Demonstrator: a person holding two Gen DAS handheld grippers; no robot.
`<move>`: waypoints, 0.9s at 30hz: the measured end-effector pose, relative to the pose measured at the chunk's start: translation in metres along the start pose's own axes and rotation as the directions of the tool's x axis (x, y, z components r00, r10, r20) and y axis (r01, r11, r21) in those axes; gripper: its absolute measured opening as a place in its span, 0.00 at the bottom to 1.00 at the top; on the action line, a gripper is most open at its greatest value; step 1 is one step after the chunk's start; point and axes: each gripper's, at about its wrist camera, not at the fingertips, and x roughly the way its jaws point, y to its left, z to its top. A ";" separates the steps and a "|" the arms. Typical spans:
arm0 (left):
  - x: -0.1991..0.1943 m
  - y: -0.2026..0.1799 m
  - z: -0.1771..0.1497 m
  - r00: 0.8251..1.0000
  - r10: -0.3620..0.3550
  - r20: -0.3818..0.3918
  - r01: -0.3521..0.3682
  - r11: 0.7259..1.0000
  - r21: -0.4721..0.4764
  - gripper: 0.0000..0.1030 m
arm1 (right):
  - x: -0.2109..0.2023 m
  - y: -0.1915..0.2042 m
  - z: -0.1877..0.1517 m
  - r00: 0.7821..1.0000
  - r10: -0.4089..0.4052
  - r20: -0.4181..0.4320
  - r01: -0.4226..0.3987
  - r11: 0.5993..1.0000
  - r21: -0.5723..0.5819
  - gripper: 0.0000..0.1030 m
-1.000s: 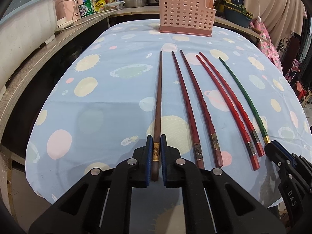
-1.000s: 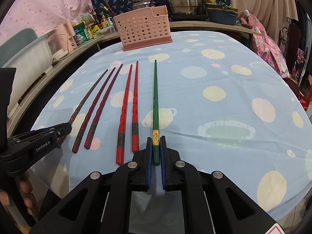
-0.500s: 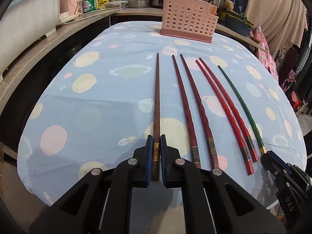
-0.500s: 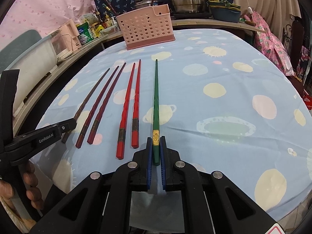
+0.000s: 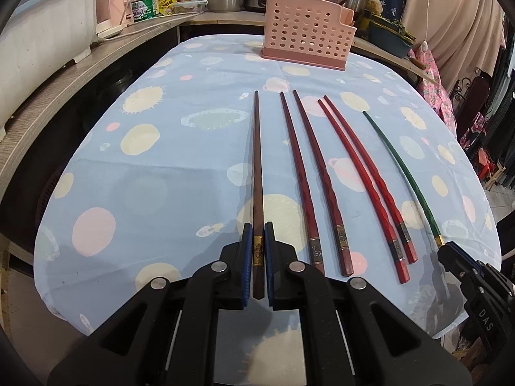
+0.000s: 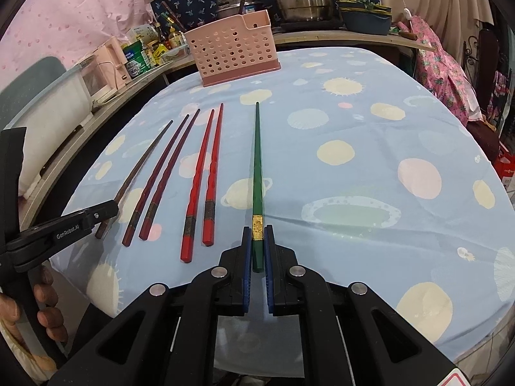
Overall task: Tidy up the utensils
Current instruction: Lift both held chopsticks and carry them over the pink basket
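A: Left wrist view. Left gripper (image 5: 257, 241) pinching the thick end of a brown chopstick (image 5: 257, 167), blue pads pressed against its gold band. Rest of the stick pointing away over a blue patterned tablecloth (image 5: 167, 173).

B: To its right?

A: Two dark red chopsticks (image 5: 305, 173) side by side, then two bright red chopsticks (image 5: 363, 173) close together, then a green chopstick (image 5: 402, 173). Thick end of the green one caught in the right gripper (image 5: 445, 247) at the lower right edge. Pink perforated utensil basket (image 5: 305, 38) upright at the far end of the cloth, well apart from all the sticks.

B: Right wrist view?

A: Right gripper (image 6: 257, 241) clamped on the green chopstick (image 6: 257, 167) just below its gold band, tip aimed toward the utensil basket (image 6: 235, 54). Bright red chopsticks (image 6: 206, 180) near on the left, then the dark red chopsticks (image 6: 161, 180), then the brown chopstick (image 6: 135, 173), its thick end at the tip of the left gripper (image 6: 111, 210). Fingers (image 6: 48, 302) of a hand wrapped round that gripper's handle at the lower left.

B: Basket contents?

A: Not discernible from either view.
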 end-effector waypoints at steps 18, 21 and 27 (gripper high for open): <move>-0.049 0.008 0.058 0.995 -0.036 0.097 0.038 0.999 -0.021 0.07 | -0.044 0.000 0.071 0.993 0.021 0.119 -0.022 1.000 0.006 0.07; -0.056 0.010 0.076 0.992 -0.042 0.122 0.045 0.999 -0.026 0.07 | -0.050 0.000 0.089 0.990 0.025 0.141 -0.027 1.000 0.012 0.07; -0.067 0.012 0.119 0.984 -0.036 0.174 0.041 0.999 -0.021 0.07 | -0.060 0.000 0.126 0.981 0.012 0.196 -0.015 1.000 0.016 0.07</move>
